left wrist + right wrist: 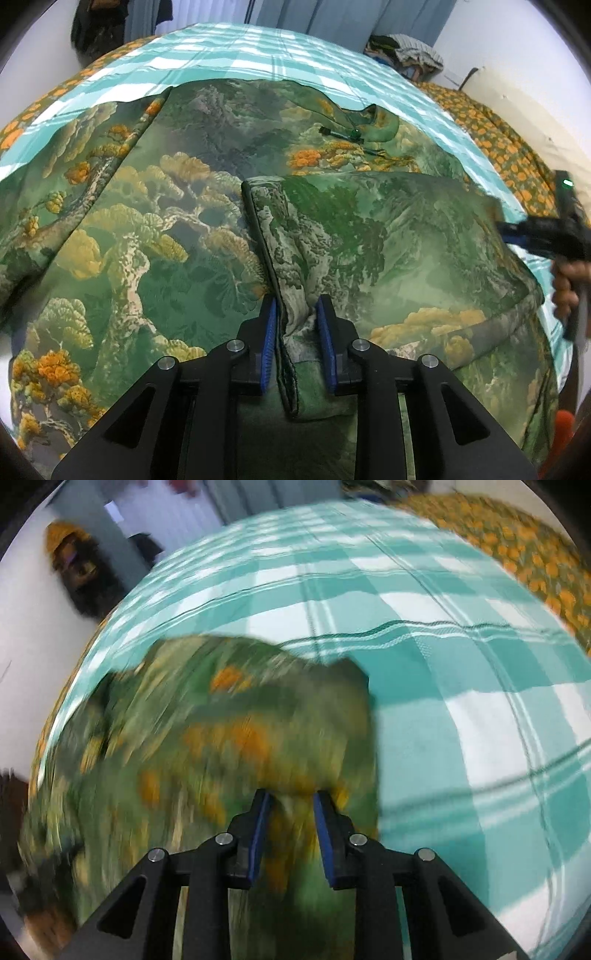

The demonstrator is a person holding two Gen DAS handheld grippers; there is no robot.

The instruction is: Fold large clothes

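Note:
A large green garment point(177, 229) printed with trees, mountains and orange foliage lies spread on the bed. A folded-over part point(388, 243) with a dark hem lies across its right half. My left gripper point(295, 306) is shut on that dark-edged hem, the cloth bunched between the blue pads. The right gripper point(543, 236) shows at the far right of the left wrist view, held by a hand at the garment's right edge. In the right wrist view, blurred by motion, my right gripper point(290, 799) grips the garment point(207, 738) between its pads.
The bed is covered by a teal and white checked sheet point(258, 51) point(461, 686) over an orange-flowered bedspread point(513, 147). A pile of clothes point(406, 48) lies at the far corner. Curtains and a white wall stand behind. A dark cord point(343, 134) lies on the garment.

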